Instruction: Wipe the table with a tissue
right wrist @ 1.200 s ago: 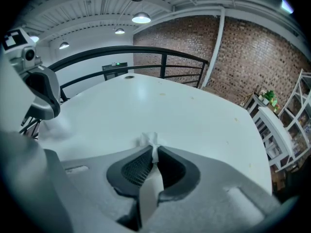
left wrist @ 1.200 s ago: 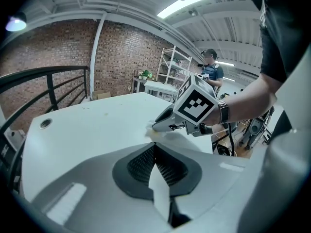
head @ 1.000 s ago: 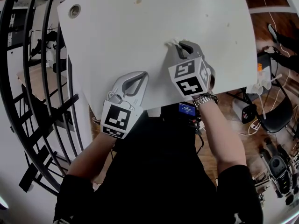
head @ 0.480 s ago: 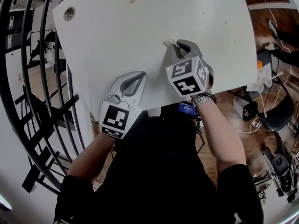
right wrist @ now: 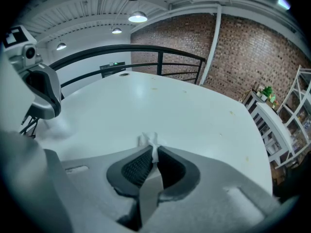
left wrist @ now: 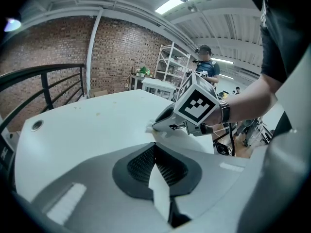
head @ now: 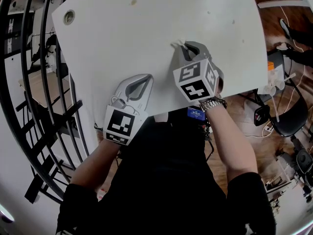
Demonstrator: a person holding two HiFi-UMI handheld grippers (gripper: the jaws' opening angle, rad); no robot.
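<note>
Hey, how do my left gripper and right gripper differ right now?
The right gripper is shut on a tissue that pokes out past its tips; the left gripper is shut on nothing. The right gripper reaches farther onto the table; the left gripper sits by its near edge. Both have their jaws together and point across the white tabletop.
</note>
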